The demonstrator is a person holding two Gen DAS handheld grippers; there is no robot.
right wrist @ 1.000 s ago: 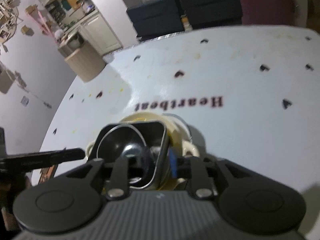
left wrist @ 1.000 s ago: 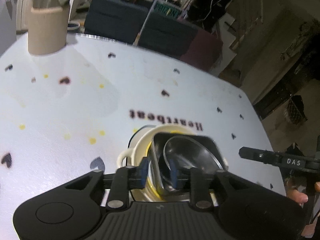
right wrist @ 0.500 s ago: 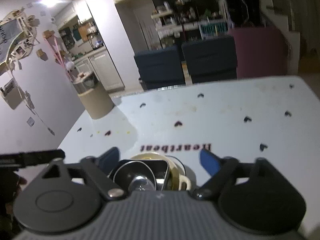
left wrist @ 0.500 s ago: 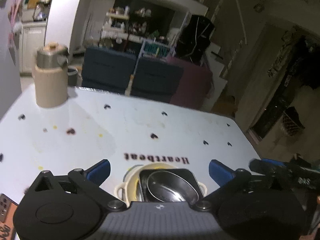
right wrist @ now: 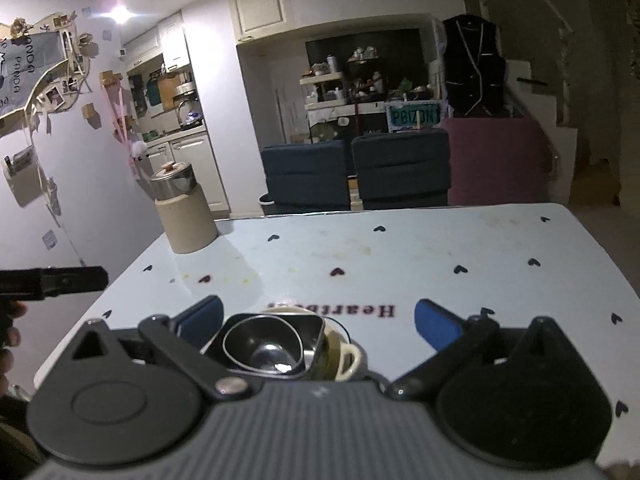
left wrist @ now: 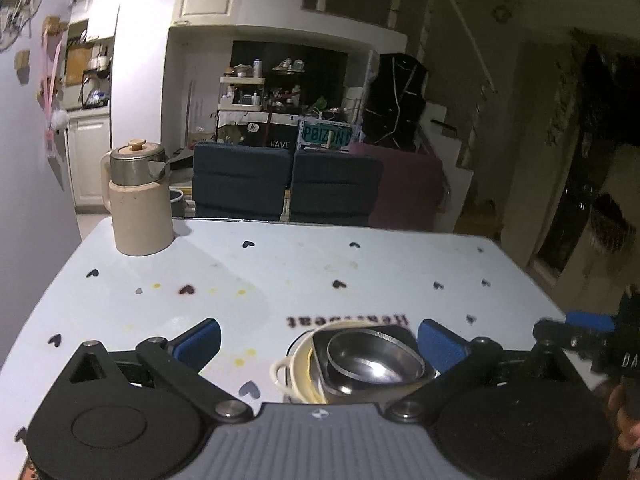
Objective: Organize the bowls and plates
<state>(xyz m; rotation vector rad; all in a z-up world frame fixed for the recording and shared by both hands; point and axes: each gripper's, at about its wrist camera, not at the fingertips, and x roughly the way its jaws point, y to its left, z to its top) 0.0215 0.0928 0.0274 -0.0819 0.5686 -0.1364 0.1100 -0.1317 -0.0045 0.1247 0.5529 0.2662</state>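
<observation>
A stack stands on the white heart-print table: a cream two-handled bowl at the bottom, a square steel dish in it, and a round steel bowl on top. My left gripper hangs open above and behind the stack, touching nothing. In the right wrist view the same round bowl and cream bowl sit below my right gripper. Its jaws are opening, wide apart, with nothing between the pads. Each gripper shows at the edge of the other's view.
A beige jug with a steel lid stands at the table's far left corner. Two dark blue chairs sit behind the far edge. A wall runs close along the left side. A person's fingers show at the left edge.
Both grippers let go of the steel dish's rim, opened wide, and drew back and up. The stack stays on the table.
</observation>
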